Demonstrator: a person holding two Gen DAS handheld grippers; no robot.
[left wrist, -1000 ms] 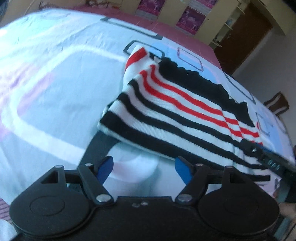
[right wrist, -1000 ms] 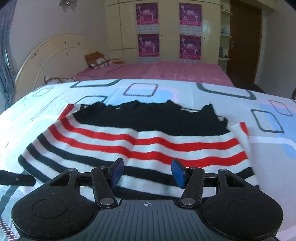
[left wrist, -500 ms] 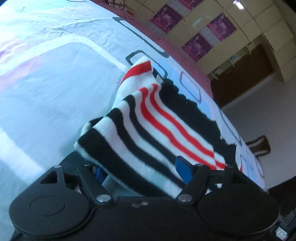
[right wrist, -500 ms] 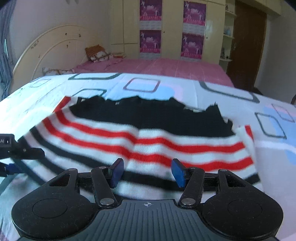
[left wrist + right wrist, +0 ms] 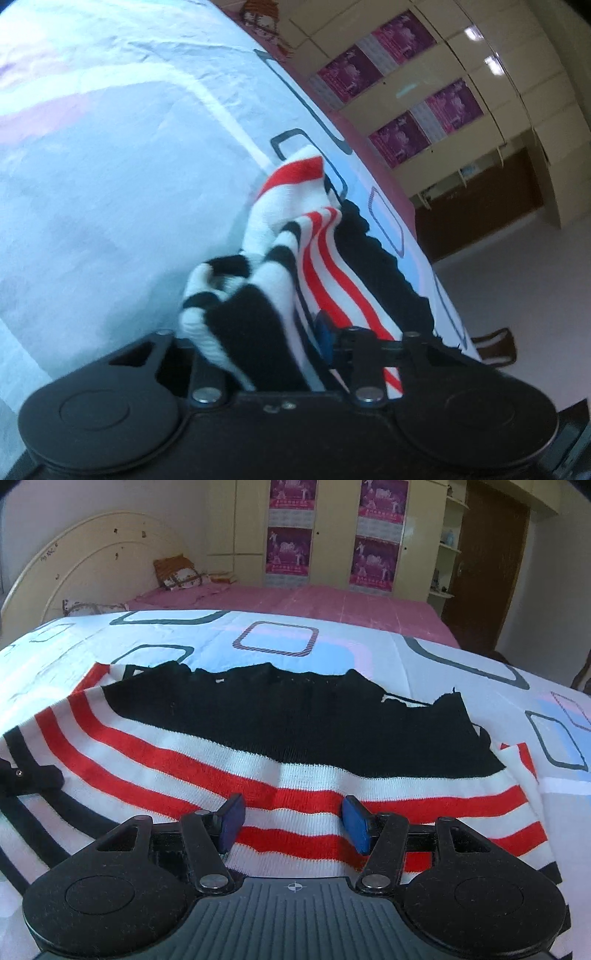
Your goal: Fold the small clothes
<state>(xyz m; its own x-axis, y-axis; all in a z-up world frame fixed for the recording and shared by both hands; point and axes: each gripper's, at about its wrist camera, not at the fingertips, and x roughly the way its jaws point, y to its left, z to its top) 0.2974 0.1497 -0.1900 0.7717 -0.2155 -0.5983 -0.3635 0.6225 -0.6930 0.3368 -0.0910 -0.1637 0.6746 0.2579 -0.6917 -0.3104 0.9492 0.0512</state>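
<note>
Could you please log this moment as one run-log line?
left gripper: closing on striped sweater corner | right gripper: open above hem | bedsheet

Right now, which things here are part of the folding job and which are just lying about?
In the job:
striped sweater
left gripper, its jaws just closing on the sweater's bunched corner
right gripper, open above the stripes

Lying about:
patterned bedsheet
cushion
wardrobe posters

Bunched sweater [image 5: 258, 317] fills the left gripper [image 5: 273, 332], burying one blue pad; only the other pad's edge peeks out. From the right gripper [image 5: 291, 823], the sweater's near hem is lost beneath the jaws, its corner cut off. Posters [image 5: 291, 550] beyond: print unreadable.
</note>
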